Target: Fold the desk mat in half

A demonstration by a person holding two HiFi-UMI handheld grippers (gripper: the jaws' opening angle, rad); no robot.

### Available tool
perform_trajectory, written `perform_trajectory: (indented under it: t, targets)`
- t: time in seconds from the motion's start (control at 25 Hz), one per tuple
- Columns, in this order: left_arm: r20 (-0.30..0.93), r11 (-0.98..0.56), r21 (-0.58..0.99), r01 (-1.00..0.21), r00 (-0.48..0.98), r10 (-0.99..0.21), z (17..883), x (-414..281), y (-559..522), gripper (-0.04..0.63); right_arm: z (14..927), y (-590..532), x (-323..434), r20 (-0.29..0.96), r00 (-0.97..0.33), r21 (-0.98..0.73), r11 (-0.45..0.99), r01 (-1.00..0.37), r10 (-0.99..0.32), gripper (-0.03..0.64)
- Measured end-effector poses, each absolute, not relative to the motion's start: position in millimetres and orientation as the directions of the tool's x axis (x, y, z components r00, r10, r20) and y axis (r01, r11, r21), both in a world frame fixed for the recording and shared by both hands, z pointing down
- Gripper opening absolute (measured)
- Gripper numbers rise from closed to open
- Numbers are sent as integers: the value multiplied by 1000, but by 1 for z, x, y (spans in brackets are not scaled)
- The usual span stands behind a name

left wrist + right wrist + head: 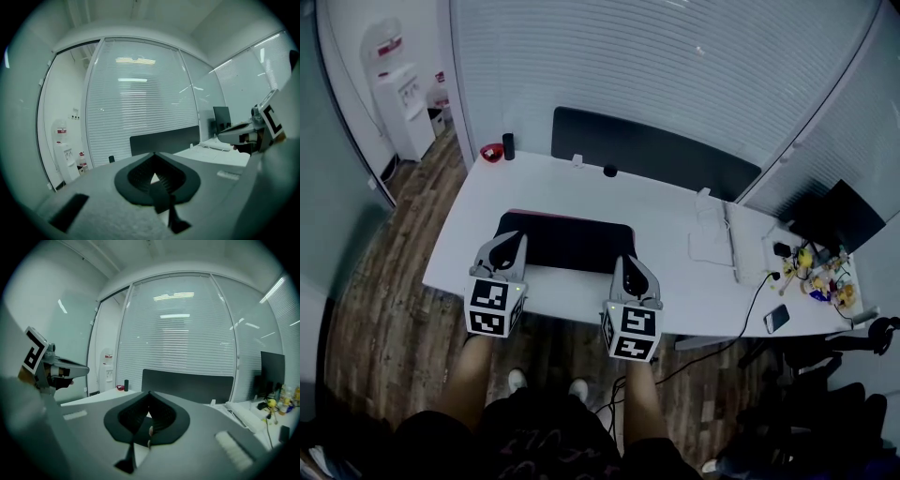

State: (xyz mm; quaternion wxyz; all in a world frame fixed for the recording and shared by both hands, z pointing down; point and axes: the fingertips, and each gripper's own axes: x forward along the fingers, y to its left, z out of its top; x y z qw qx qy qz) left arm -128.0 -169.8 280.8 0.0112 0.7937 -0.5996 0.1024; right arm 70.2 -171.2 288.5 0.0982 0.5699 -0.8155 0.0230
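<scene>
The dark desk mat (567,242) lies flat on the white desk (581,187), with a thin reddish line along its far edge. My left gripper (510,242) sits at the mat's near left corner and my right gripper (626,264) at its near right corner. Both are shut. In the left gripper view a dark strip of mat (160,196) shows pinched between the closed jaws of the left gripper (153,177). The right gripper view shows the same: a dark strip (136,439) in the right gripper (149,420).
A dark partition panel (652,150) runs along the desk's far edge. A red bowl (491,152) and a dark cylinder (508,145) stand at the far left. White keyboard-like items (714,239), a phone (776,319), a monitor (839,220) and small clutter (817,274) fill the right end.
</scene>
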Motion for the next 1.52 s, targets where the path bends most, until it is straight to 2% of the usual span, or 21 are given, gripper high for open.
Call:
perform_trajectory:
  t: [0.76, 1.28, 1.52]
  targets:
    - [101, -271, -112, -956, 260, -960, 252, -121, -126, 2, 258, -132, 81, 101, -345, 64, 352, -934, -933, 9]
    - [118, -277, -116, -954, 263, -957, 262, -123, -129, 2, 261, -133, 82, 101, -335, 46, 341, -939, -937, 9]
    - [123, -288, -69, -955, 279, -953, 264, -125, -134, 2, 260, -138, 78, 95, -337, 52, 343, -938, -937, 9]
